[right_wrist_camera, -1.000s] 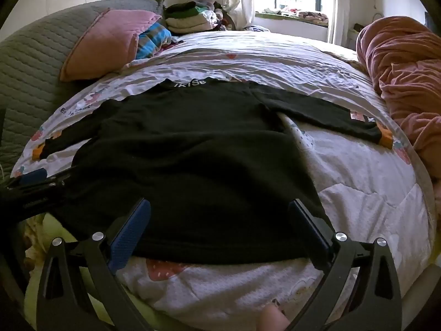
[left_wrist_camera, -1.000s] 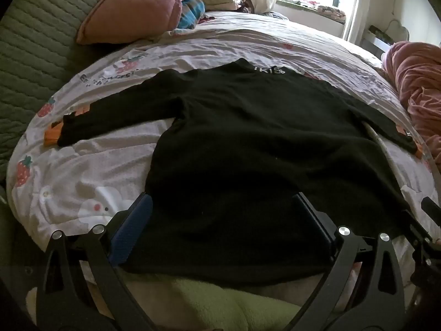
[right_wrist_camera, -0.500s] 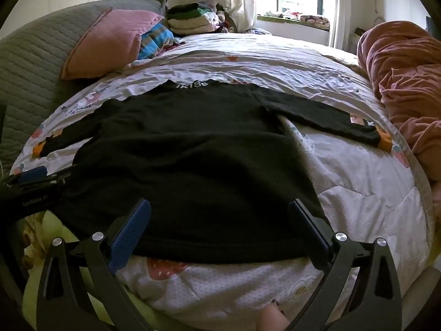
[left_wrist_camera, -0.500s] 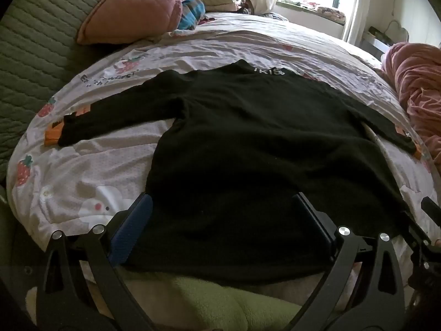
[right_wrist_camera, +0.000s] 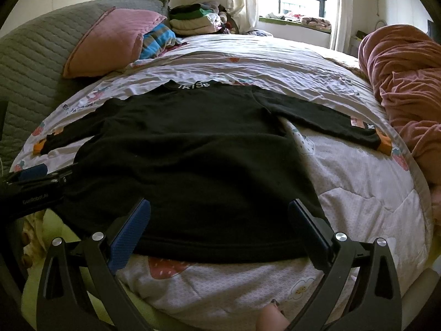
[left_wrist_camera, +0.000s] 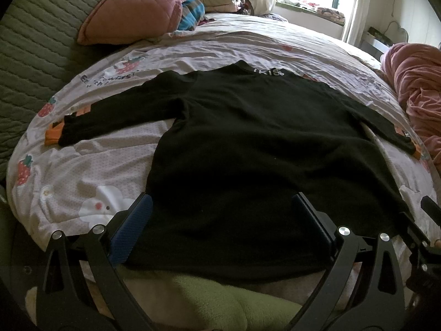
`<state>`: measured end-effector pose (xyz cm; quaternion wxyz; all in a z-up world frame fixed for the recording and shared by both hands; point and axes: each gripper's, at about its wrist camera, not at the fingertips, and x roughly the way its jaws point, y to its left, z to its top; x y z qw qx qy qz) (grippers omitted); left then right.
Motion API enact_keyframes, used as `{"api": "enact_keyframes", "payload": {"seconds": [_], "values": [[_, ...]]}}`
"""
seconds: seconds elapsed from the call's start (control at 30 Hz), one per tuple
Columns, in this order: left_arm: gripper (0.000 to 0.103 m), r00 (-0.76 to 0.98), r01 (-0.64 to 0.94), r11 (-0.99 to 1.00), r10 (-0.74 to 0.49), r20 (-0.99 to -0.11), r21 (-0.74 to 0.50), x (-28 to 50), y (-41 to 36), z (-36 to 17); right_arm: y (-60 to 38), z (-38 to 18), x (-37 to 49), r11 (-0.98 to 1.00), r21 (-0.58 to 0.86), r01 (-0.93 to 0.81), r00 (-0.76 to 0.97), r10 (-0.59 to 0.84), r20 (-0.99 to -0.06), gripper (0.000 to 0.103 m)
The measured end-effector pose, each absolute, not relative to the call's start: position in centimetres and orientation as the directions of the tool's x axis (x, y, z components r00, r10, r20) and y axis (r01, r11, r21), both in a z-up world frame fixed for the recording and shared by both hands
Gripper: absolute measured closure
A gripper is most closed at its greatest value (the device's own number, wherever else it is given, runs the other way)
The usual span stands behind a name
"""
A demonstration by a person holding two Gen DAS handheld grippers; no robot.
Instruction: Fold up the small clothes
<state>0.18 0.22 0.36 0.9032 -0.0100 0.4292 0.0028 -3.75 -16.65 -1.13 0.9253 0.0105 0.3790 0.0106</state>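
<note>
Fingers [left_wrist_camera: 131, 229] of both the left gripper [left_wrist_camera: 220, 230] and right gripper [right_wrist_camera: 220, 230] stand apart, empty, at the hem of the black sweater [right_wrist_camera: 193, 160], spread flat on the bed [right_wrist_camera: 358, 207]. Folding looks unstarted; next, likely grasp a sleeve, at ten or two o'clock.

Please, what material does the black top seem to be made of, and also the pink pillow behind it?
The black top looks like a soft matte knit, perhaps fleece or cotton jersey: it shows no shine and drapes limply over the bed; the exact fibre cannot be told. The pink pillow seems to have a quilted woven cover, matte, with stitched lines and a piped edge.
</note>
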Motion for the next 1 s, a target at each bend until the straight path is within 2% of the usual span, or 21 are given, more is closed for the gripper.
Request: {"api": "enact_keyframes", "payload": {"seconds": [1.0], "values": [[0.008, 0.632, -0.014, 1.000, -0.005, -0.775, -0.018, -0.03, 0.65, 0.30, -16.48, -0.96, -3.77, 1.000, 0.021, -0.009, 0.716, 0.021, -0.698, 0.004]]}}
